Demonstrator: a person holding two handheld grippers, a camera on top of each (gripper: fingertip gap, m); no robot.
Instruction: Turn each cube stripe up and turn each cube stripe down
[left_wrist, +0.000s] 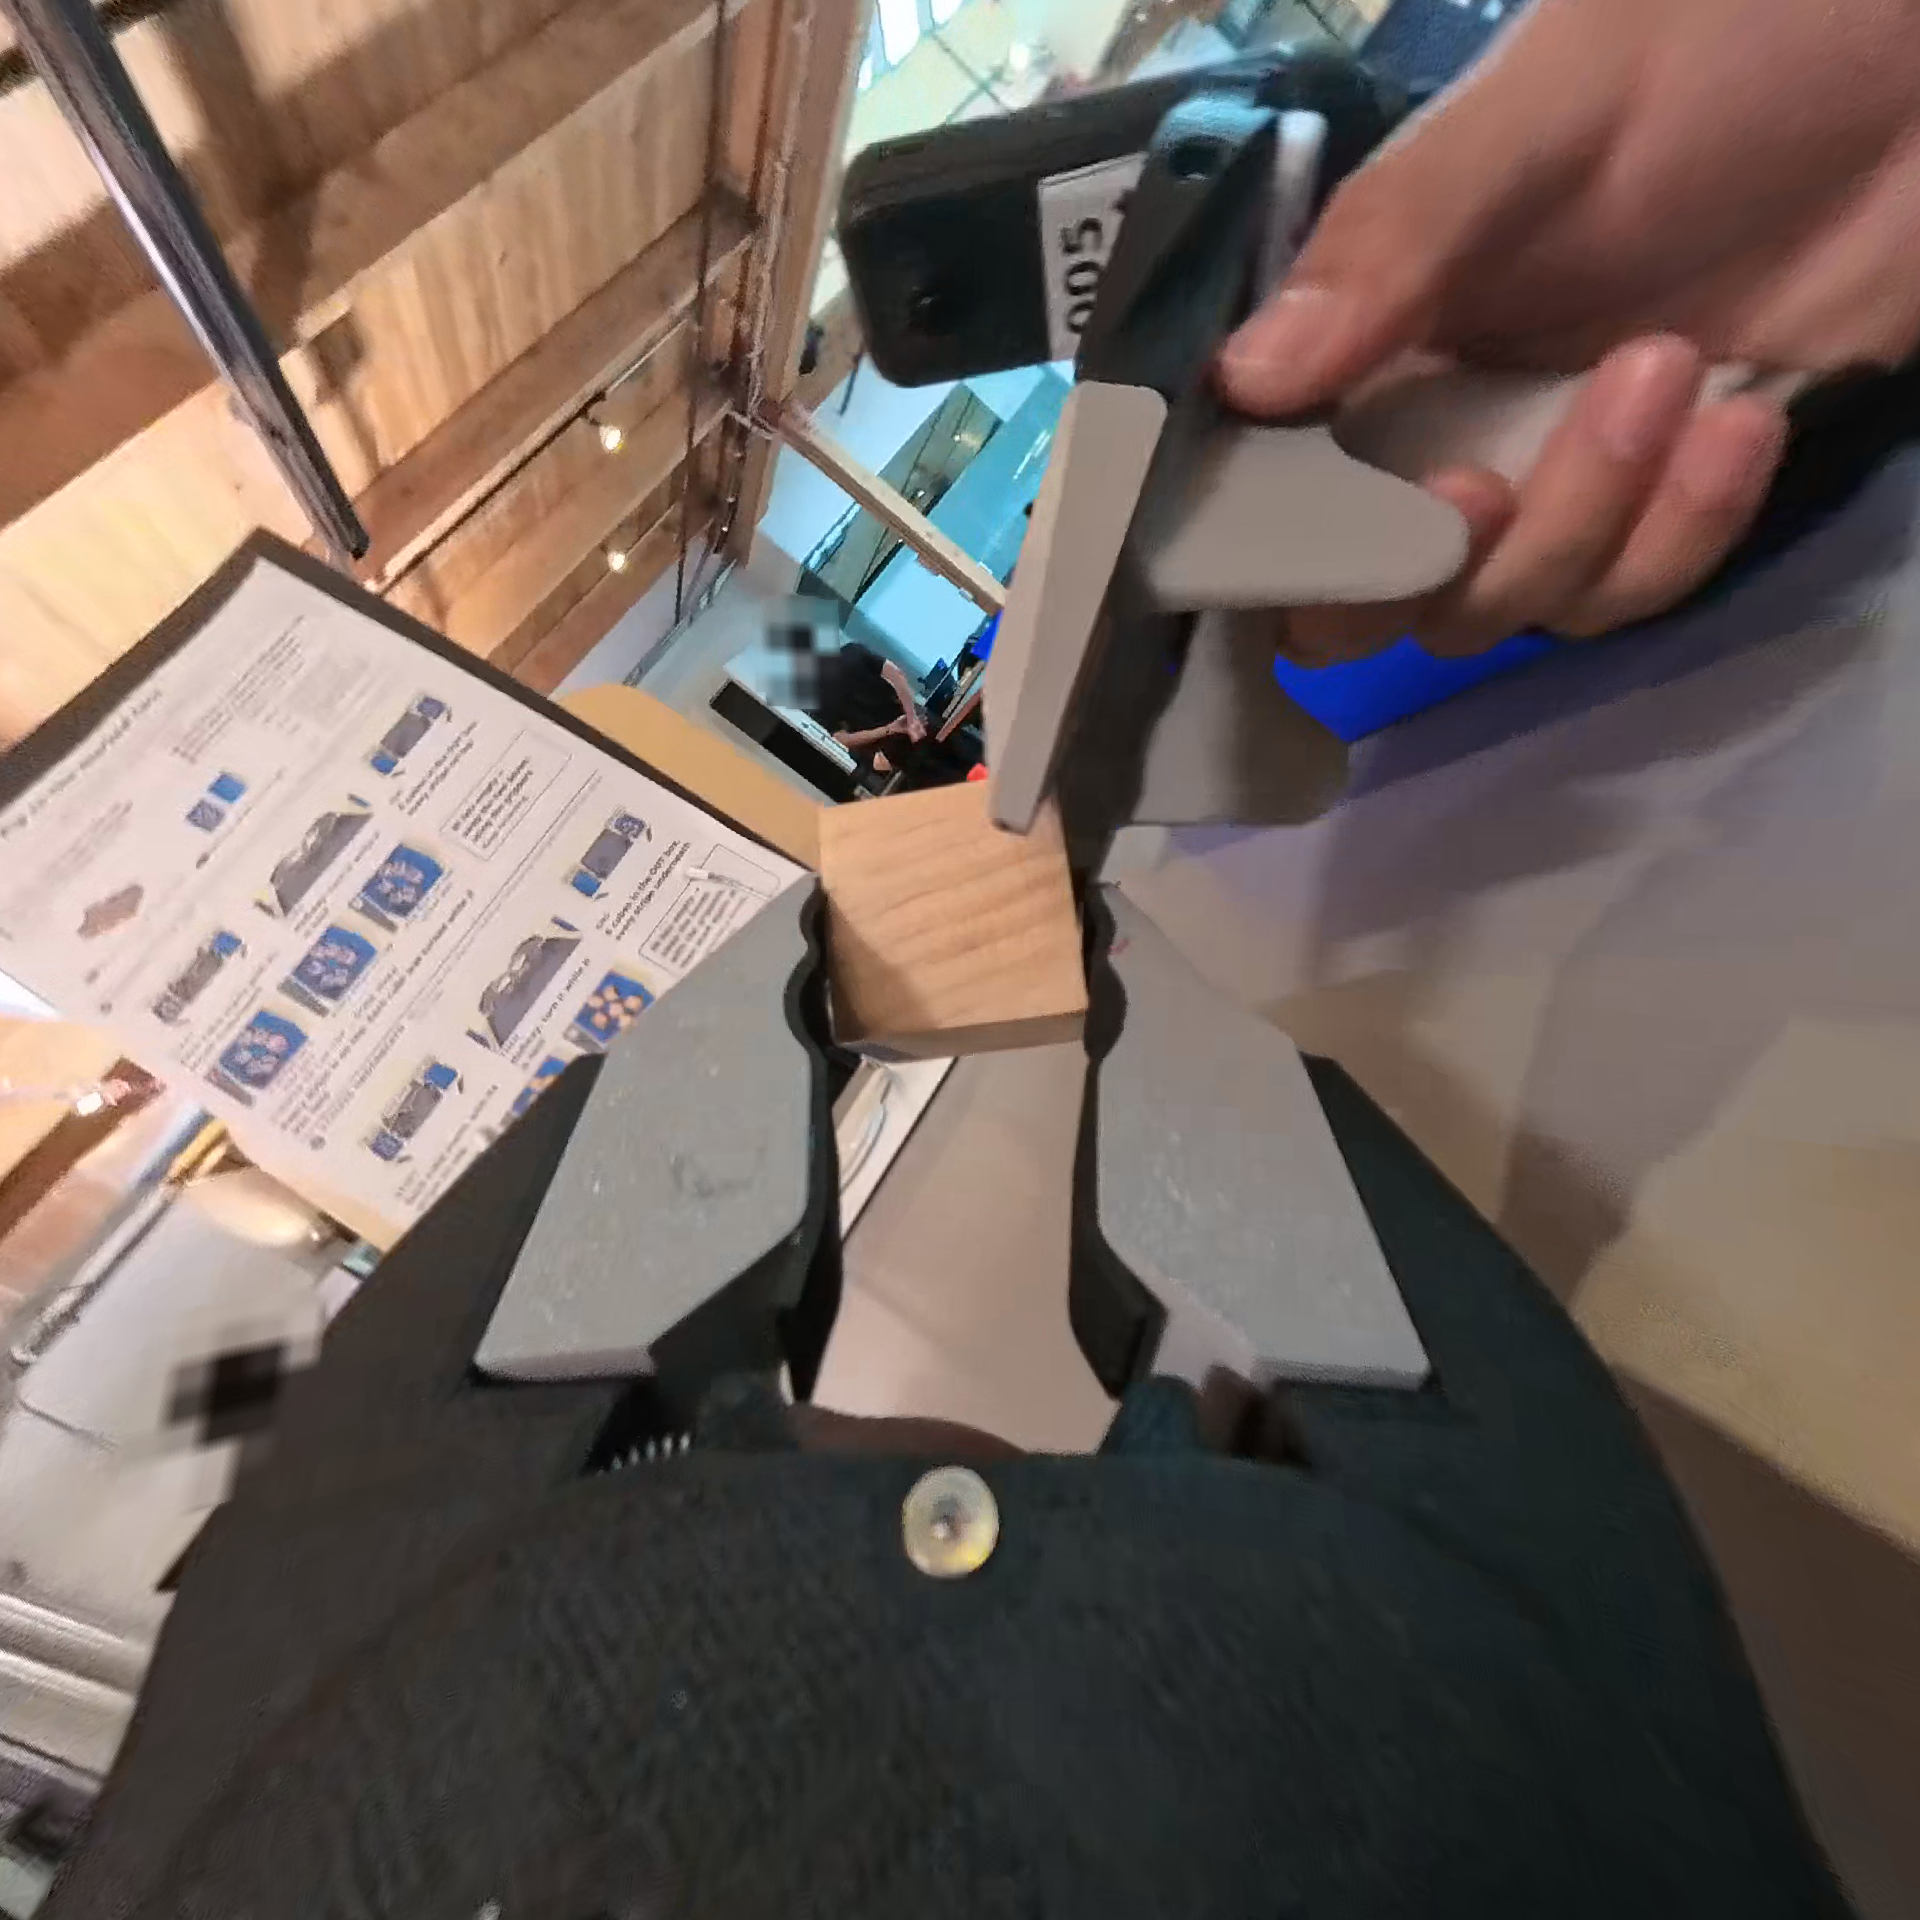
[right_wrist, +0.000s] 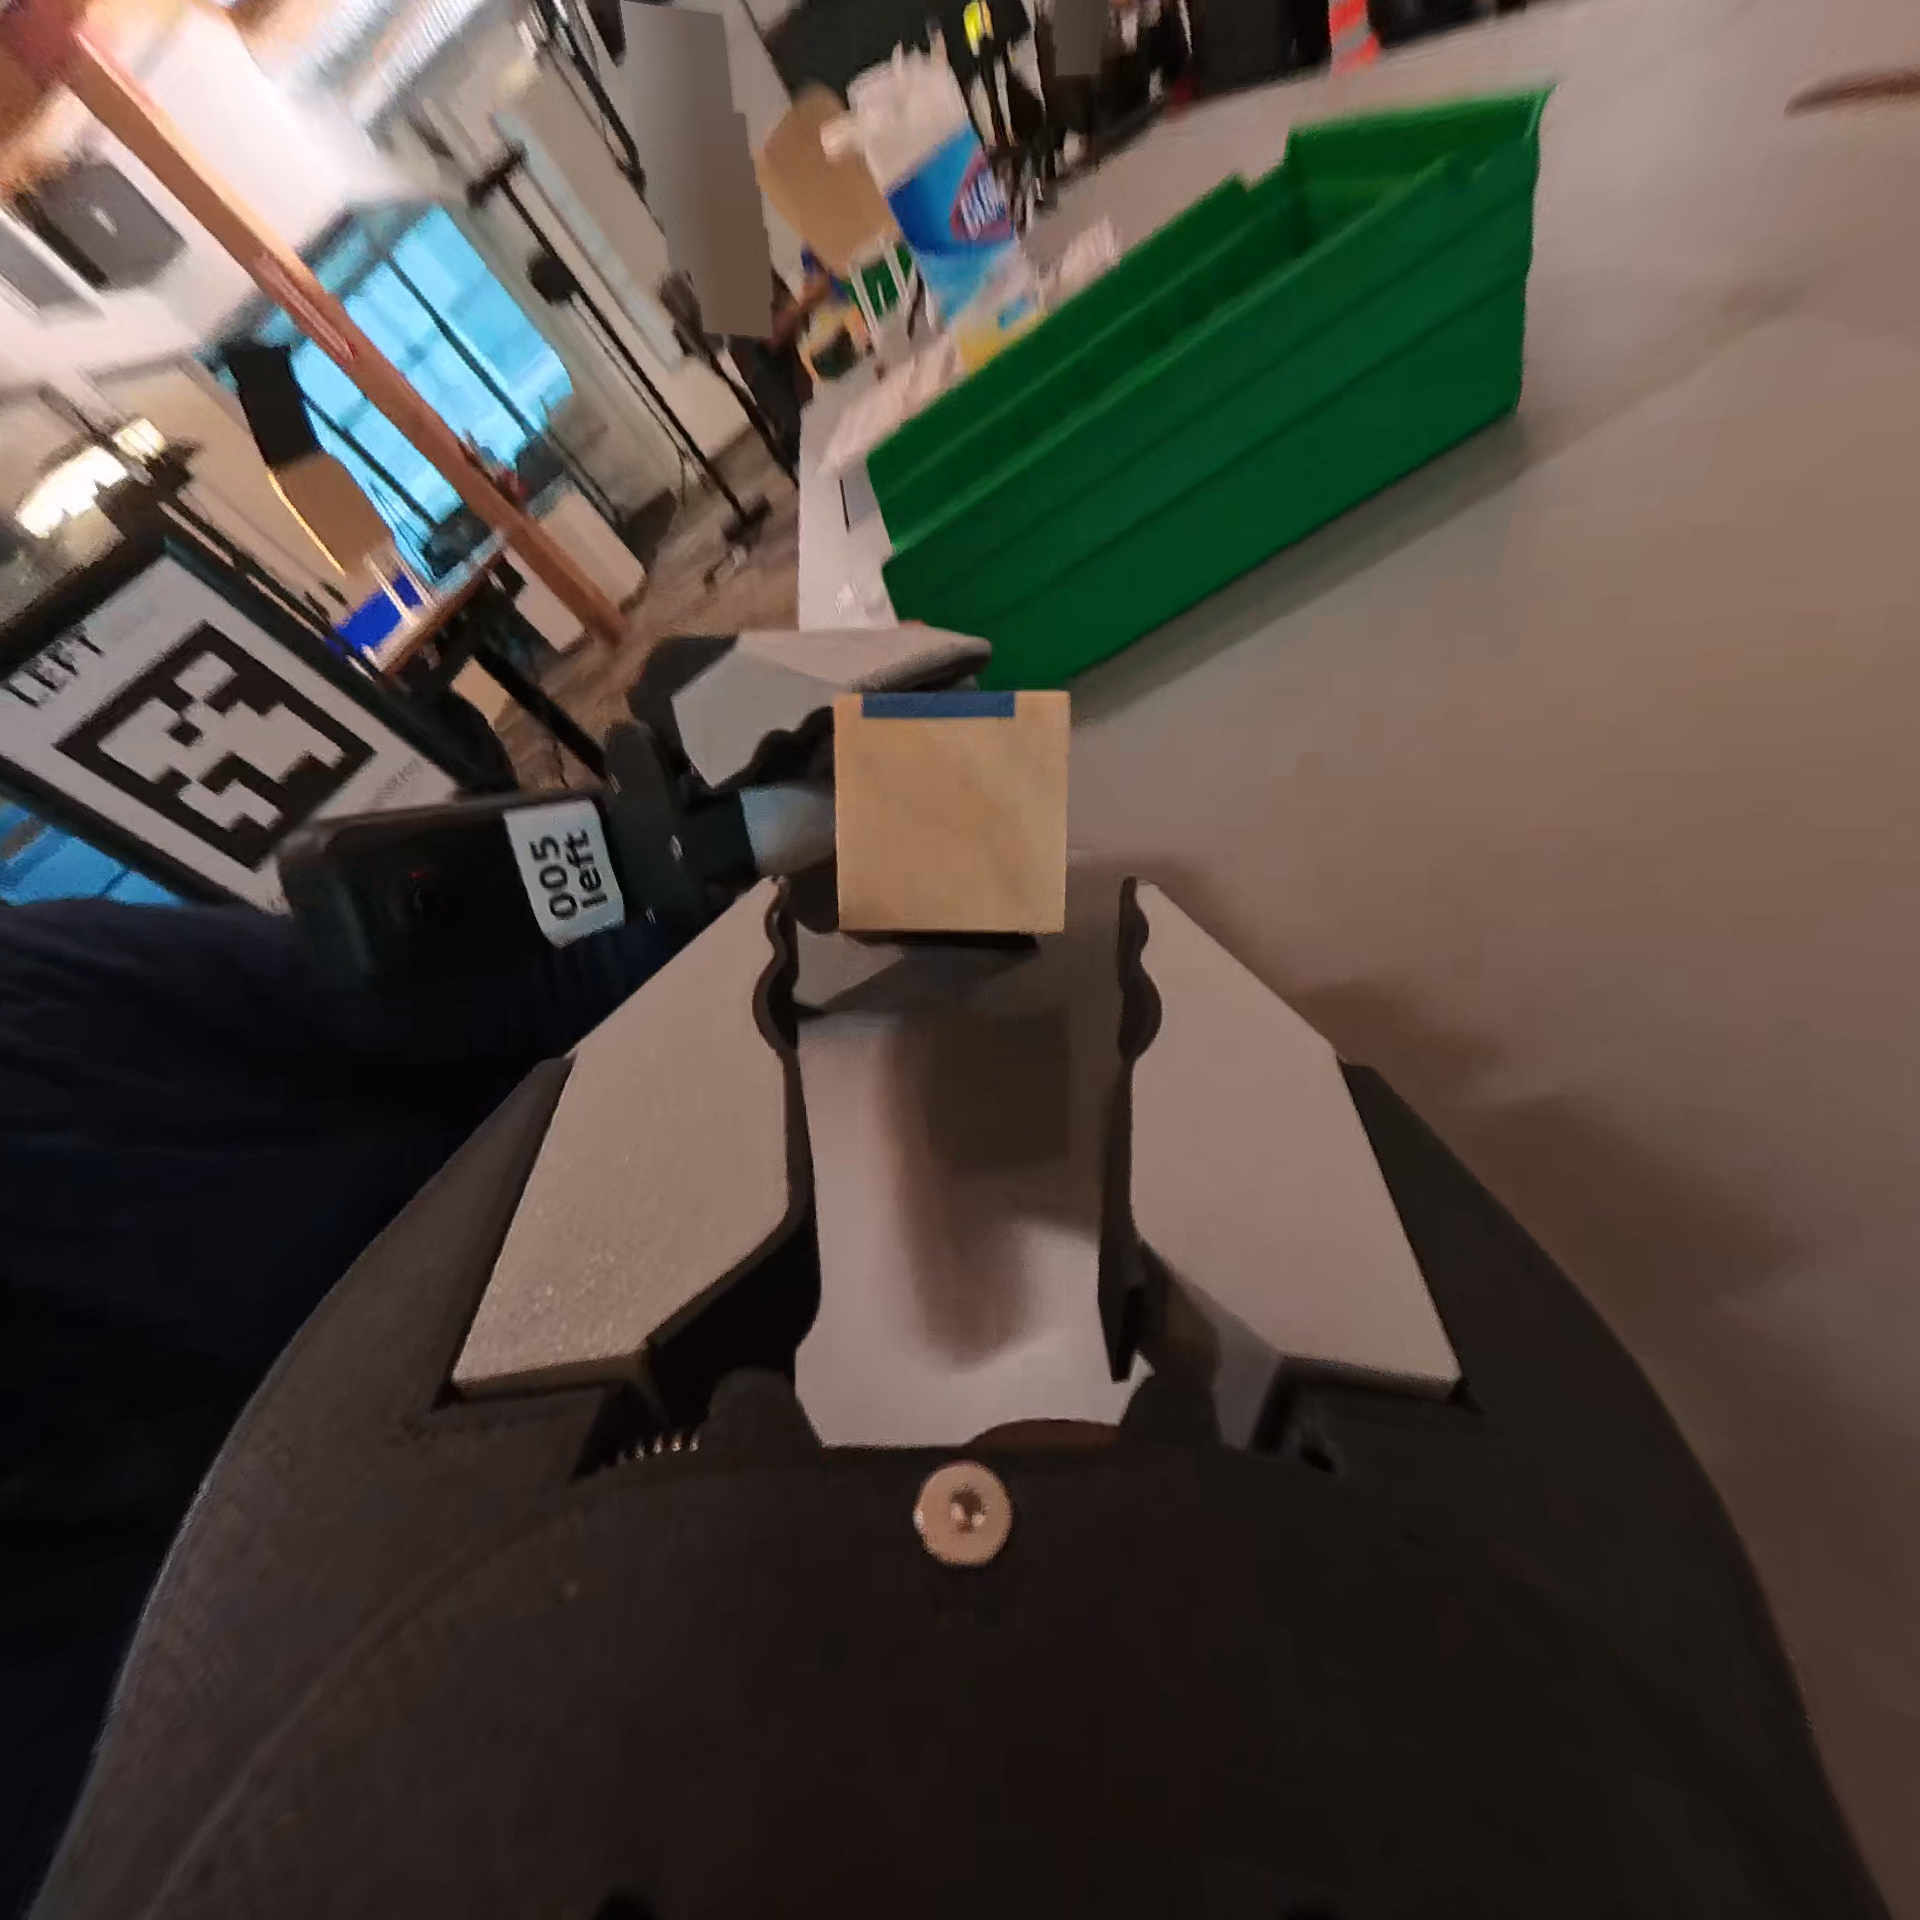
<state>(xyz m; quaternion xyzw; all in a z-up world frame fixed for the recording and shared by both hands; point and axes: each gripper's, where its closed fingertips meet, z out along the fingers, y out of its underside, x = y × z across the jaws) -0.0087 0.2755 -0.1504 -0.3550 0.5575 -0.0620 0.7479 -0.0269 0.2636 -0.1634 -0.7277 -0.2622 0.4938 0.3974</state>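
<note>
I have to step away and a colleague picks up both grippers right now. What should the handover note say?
Left gripper: shut on the wooden cube, held in the air above the table.
Right gripper: open, jaws apart, empty, just short of the cube and lined up with it; a hand holds it.
Cube: the blue stripe shows along the top edge in the right wrist view.
Green bin: on the table behind; its contents are not visible.
Done: cube lifted. How many cubes are already turned cannot be told.
Left: probably pass or re-grip the cube, turn it, set it down.
</note>
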